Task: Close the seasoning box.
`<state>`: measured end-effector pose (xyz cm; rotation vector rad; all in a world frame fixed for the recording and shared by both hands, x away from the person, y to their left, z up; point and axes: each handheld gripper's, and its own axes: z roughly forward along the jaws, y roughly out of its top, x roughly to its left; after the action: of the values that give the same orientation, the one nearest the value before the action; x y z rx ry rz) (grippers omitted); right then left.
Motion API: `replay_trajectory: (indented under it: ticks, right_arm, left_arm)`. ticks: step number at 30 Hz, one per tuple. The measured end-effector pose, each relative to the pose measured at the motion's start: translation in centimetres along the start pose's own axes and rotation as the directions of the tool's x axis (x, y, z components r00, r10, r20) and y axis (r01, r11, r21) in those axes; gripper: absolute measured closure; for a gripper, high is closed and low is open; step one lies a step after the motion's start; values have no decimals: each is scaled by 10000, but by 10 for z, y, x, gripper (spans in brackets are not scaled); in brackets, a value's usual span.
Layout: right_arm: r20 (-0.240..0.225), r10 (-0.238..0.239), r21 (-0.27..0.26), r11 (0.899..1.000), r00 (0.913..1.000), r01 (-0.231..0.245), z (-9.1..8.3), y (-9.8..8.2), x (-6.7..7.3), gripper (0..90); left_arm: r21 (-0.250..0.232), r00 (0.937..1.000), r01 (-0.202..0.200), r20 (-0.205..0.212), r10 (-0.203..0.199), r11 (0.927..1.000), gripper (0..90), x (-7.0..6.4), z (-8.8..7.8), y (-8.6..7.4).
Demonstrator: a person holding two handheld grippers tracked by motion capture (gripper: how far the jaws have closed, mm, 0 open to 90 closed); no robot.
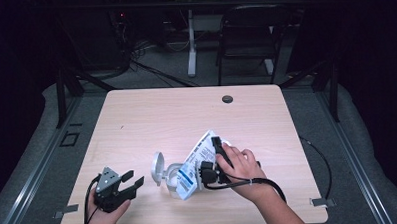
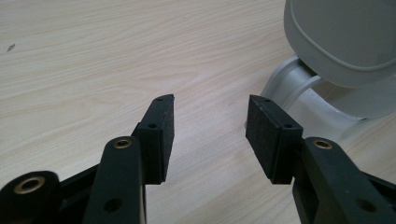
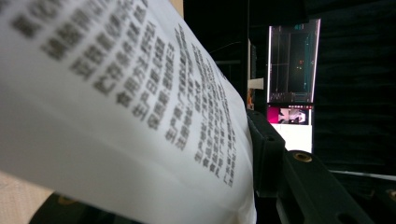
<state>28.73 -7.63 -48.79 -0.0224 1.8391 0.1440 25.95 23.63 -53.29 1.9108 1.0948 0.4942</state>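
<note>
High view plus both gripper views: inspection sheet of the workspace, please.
Surface: light wood table, round grommet hole near the far edge.
Job's things: white printed bag, tipped toward a white container with its flip lid open.
Clutter: nothing seen.
Grippers: left tool open, nothing between the jaws; right tool shut on the bag.
Cables: black cable trails from the right tool.
Surroundings: dark room, chair behind the table.

Two hands working grippers at the table

The left hand is resting near the table's near edge, holding the left gripper low with its jaws standing apart and nothing between them. The right hand is reaching in from the near edge, wrist bent, pointing the right gripper leftward, its jaws closing on the bag.
</note>
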Motion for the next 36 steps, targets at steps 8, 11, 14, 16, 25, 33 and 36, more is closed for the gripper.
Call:
replay_trajectory:
  ticks: [8,11,14,16,25,33,36]
  right_arm:
    - [-187,190,27,9998,9996,-189,0,-2,3,650]
    - [-247,429,-115,9990,9988,-432,1,-2,4,650]
    - [-330,532,-96,9985,9980,-536,1,-2,5,650]
    - [-368,600,-102,9981,9975,-604,1,-2,6,651]
    - [-593,911,33,9958,9941,-911,0,-4,7,651]
    - [-811,1337,107,9910,9877,-1333,0,-7,9,651]
    - [-856,1494,83,9888,9851,-1492,1,-8,10,652]
  left_arm:
    - [-54,10000,46,37,-46,10000,527,0,1,-1]
    - [-61,10000,39,40,-38,10000,527,0,1,-1]
    - [-43,10000,52,39,-52,10000,527,0,1,-1]
    - [-48,10000,70,28,-70,10000,527,0,1,-1]
    - [-55,10000,94,6,-94,9999,527,1,1,-1]
    - [-66,10000,76,25,-75,9999,527,1,1,-1]
    - [-53,10000,75,22,-75,10000,527,1,2,-1]
